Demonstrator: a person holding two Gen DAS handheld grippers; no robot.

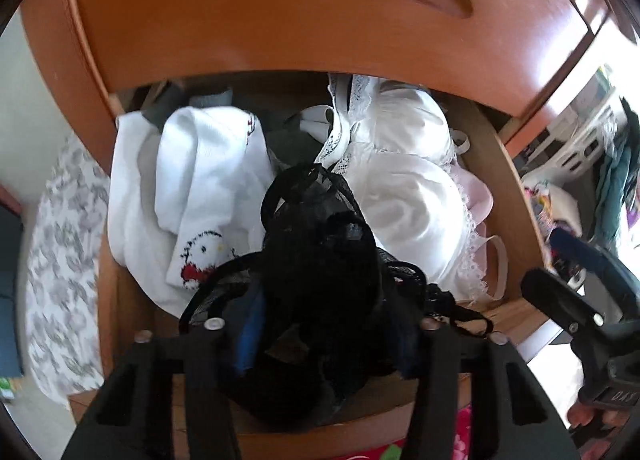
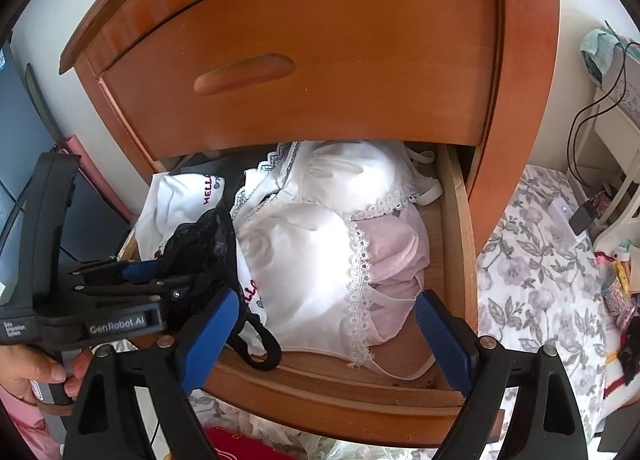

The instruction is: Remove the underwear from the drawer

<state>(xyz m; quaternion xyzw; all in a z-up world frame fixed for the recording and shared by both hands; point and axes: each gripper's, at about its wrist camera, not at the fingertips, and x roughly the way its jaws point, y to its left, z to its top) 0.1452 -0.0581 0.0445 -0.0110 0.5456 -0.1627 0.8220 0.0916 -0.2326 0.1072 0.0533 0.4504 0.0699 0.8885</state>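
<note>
The left gripper (image 1: 324,336) is pointing steeply down into the open drawer (image 2: 456,227), and its jaws are standing at a middling width around a bundle of black mesh underwear (image 1: 320,244). The blue pads (image 1: 250,334) are showing at both sides of the dark cloth, which is bunching up between them; whether they are truly pressing it I cannot tell, since the fabric is hiding most of the inner faces. The underwear is sitting at the front of the drawer, between a white printed garment (image 1: 188,187) on one side and a white lace-trimmed bra (image 1: 412,195) on the other.

The right gripper (image 2: 324,336) is hovering over the front right part of the drawer with its jaws standing wide and nothing between them; below the gap a pale pink garment (image 2: 400,256) is lying against the bra.

The right wrist view is showing what the left one cannot: the left gripper from the side, a hand (image 2: 36,372) wrapping around its handle, and a black strap of the underwear trailing over the drawer's front edge. It is also showing the closed upper drawer front (image 2: 320,59) in full and a floral bedspread (image 2: 532,280) to the right of the cabinet.

The left wrist view, in turn, is showing the right gripper only as a dark shape at the far right edge, with fingertips (image 1: 584,416) beneath it, and a cartoon print on the white garment
</note>
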